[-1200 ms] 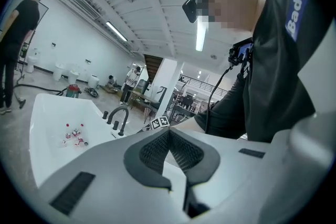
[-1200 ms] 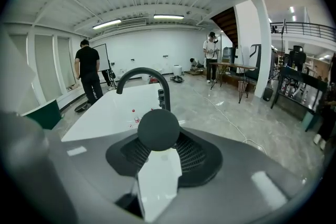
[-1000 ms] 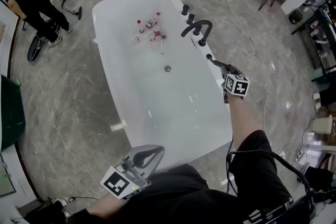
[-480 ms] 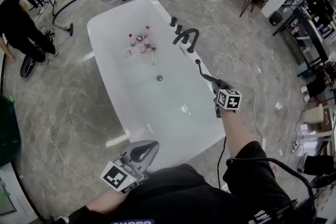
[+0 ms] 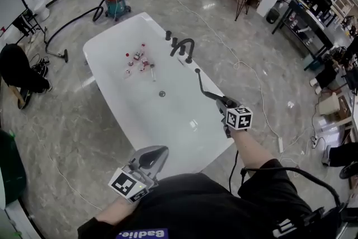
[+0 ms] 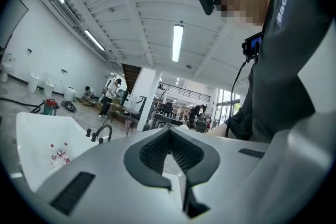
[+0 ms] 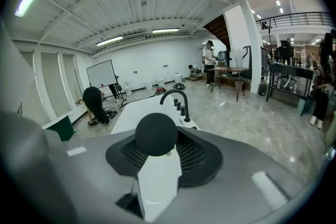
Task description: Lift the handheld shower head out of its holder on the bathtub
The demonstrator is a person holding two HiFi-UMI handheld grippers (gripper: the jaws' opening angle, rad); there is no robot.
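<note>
The black handheld shower head (image 5: 206,87) is a slim wand, clear of the rim of the white bathtub (image 5: 112,31) on its right side. My right gripper (image 5: 222,99) is shut on its lower end. In the right gripper view the wand shows end-on as a black ball (image 7: 156,134) between the pads (image 7: 202,152), in line with the black faucet (image 7: 176,94). My left gripper (image 5: 162,149) hovers by the tub's near end, shut with nothing in it; its tips (image 6: 169,134) meet in the left gripper view. The faucet (image 5: 184,47) and its knobs stand on the tub's right rim.
Several small red and white bottles (image 5: 140,61) lie in the tub near the drain (image 5: 161,94). A vacuum cleaner (image 5: 116,5) with its hose stands beyond the tub. A person in black (image 5: 17,70) crouches at the left. A cable (image 5: 251,78) runs over the floor at the right.
My right gripper has risen and drawn back toward me with the shower head, which has come away from the tub rim. The left gripper has risen a little.
</note>
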